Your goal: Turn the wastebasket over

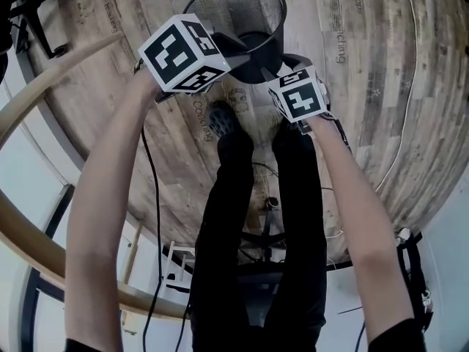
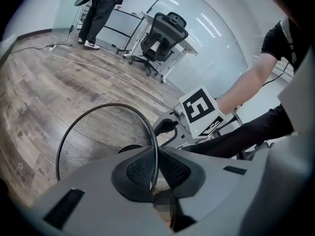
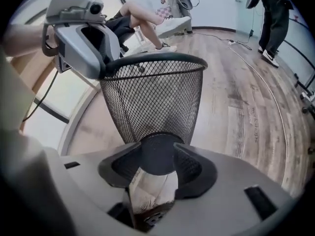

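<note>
A black wire-mesh wastebasket [image 1: 245, 9] [image 2: 98, 136] [image 3: 152, 102] is held tilted above the wood floor, its open rim pointing away from me and its solid base toward me. My left gripper [image 1: 233, 46] [image 2: 155, 173] is shut on the near edge of the rim, and the thin rim wire runs between its pads. My right gripper [image 1: 277, 66] [image 3: 158, 161] is shut on the round base, which sits between its two pads. In the right gripper view the left gripper [image 3: 106, 63] shows at the rim's left side. In the left gripper view the right gripper [image 2: 170, 127] shows beyond the basket.
My own legs and a shoe [image 1: 220, 119] are just below the basket. A curved wooden rail [image 1: 44, 72] runs at the left. An office chair [image 2: 162, 33], a standing person [image 2: 98, 9] and a floor cable [image 2: 98, 70] lie farther off. Another person's legs [image 3: 147, 14] are behind the basket.
</note>
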Motion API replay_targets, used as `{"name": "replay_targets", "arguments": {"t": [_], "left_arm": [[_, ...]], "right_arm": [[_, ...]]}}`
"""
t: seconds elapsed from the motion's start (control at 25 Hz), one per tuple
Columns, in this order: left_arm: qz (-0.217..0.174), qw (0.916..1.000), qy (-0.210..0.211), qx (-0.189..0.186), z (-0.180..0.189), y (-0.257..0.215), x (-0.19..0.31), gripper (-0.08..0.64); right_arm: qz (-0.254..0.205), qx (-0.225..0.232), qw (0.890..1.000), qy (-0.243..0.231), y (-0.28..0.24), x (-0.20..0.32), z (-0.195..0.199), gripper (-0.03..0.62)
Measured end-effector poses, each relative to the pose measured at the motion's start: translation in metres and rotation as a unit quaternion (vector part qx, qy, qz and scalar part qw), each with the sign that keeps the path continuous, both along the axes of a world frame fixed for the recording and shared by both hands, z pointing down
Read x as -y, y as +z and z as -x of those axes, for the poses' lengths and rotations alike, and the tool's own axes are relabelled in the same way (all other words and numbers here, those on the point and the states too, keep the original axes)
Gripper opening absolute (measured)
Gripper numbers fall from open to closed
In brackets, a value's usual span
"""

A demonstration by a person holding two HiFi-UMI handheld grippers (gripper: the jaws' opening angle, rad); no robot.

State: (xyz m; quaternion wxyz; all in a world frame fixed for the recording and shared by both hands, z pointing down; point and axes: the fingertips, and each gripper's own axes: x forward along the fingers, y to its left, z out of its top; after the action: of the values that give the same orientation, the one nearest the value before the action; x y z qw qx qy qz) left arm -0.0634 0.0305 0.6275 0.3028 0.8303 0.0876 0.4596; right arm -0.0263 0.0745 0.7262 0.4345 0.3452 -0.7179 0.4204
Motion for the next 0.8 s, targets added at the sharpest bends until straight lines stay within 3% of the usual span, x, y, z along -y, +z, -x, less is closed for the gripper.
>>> {"name": "replay_targets", "arguments": {"t": [0.48,0.8], "left_arm": [[-0.030,0.9993,-0.016,0.018,-0.018,0.007,-0.053,0.040],[-0.011,0.9994,-0.021,0.025,-0.037,0.016,-0.085,0.043]], "right_arm": [[-0.009,-0.017,1.000,-0.004,-0.017,-0.018,-0.056,0.213],[-0.011,-0.006,1.000,-0.006,-0.024,-0.035,-0.067,0.209]]}}
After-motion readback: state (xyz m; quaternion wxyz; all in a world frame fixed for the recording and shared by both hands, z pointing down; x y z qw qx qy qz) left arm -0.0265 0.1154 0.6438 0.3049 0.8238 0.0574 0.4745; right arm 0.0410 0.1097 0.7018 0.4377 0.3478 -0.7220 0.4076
